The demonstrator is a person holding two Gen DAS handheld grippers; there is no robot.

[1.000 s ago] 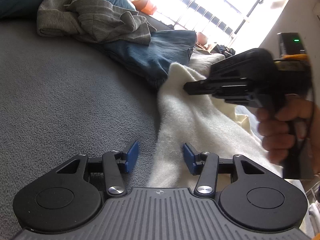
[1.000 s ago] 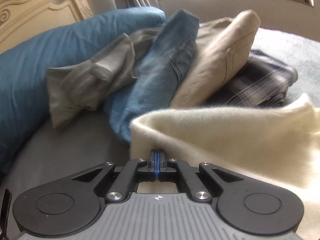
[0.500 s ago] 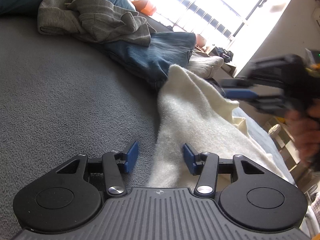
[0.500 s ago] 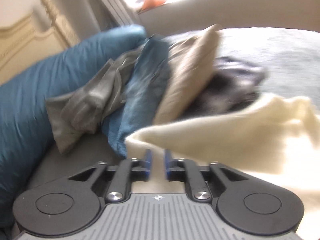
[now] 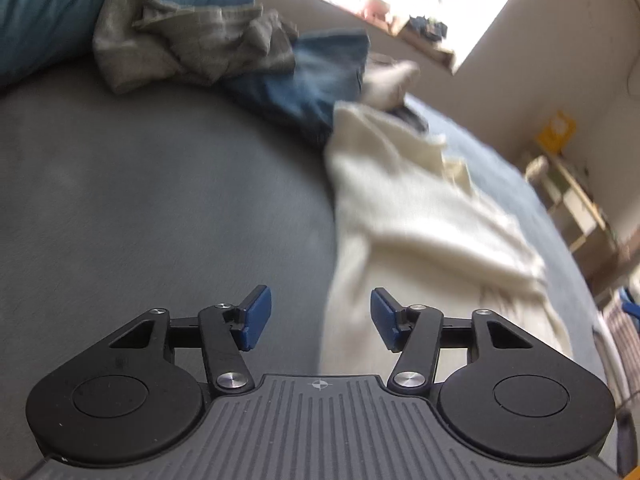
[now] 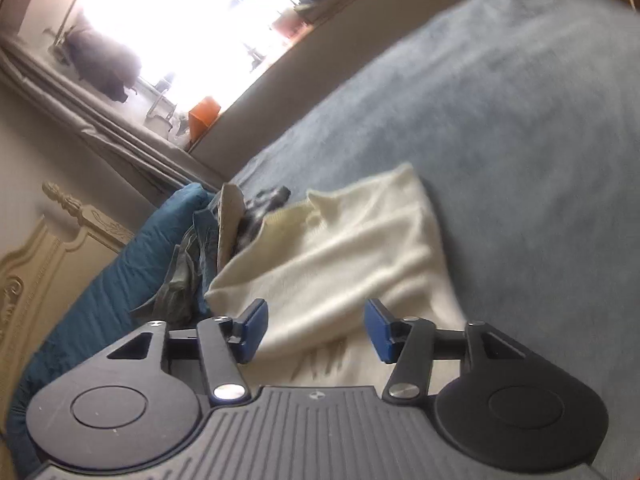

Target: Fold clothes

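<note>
A cream knitted sweater lies rumpled on the grey bed cover, running from the clothes pile toward the near right. My left gripper hovers open over the sweater's left edge, nothing between its blue pads. In the right wrist view the same sweater lies folded over on the cover. My right gripper is open above its near end, holding nothing.
A pile of clothes sits at the head of the bed: a grey garment, blue jeans and a beige piece, against a teal pillow. A cream headboard and bright window lie beyond. Shelving stands right.
My right gripper, shut on the sweater's edge a second ago, opened and let it drop, then drew back and swung up. The left gripper tilted; the right hand left its view.
</note>
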